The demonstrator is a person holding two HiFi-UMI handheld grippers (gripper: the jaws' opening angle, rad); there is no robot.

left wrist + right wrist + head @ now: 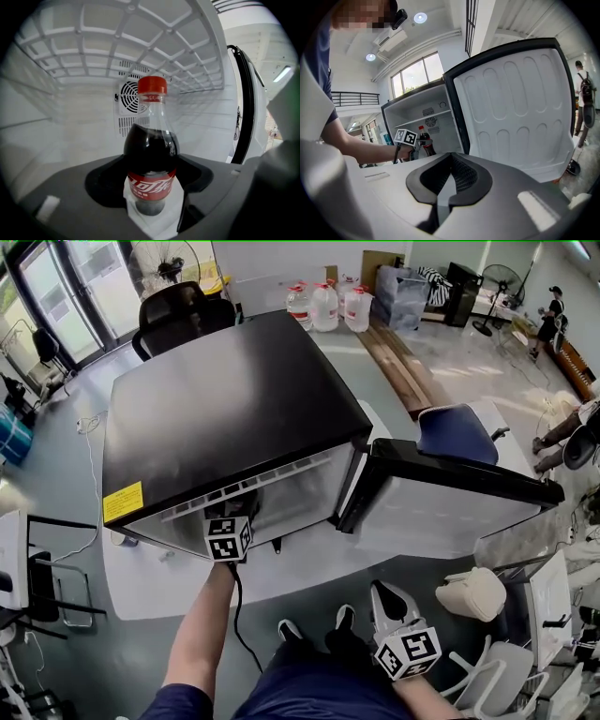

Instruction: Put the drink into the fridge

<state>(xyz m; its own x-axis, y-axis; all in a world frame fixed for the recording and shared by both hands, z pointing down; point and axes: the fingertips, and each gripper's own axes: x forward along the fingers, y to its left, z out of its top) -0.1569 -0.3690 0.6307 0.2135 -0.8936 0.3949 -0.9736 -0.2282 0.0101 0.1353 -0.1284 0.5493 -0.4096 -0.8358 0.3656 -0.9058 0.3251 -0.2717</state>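
A cola bottle [151, 154] with a red cap and red label stands upright between my left gripper's [151, 208] jaws, which are shut on its lower body. It is inside the small black fridge [234, 399], below a white wire shelf [117, 37] and in front of the back-wall fan [127, 97]. In the head view my left gripper [231, 526] reaches into the fridge opening and the bottle is hidden. The fridge door [450, 507] stands open to the right. My right gripper [382, 596] hangs low by my legs, shut and empty [446, 180]; it sees the bottle [424, 142].
The fridge sits on a white board [309, 568] on the floor. A blue chair [457, 432] stands behind the open door, a cream bag [472, 592] beside it. A black office chair [183, 313] and water jugs [325, 306] stand beyond the fridge.
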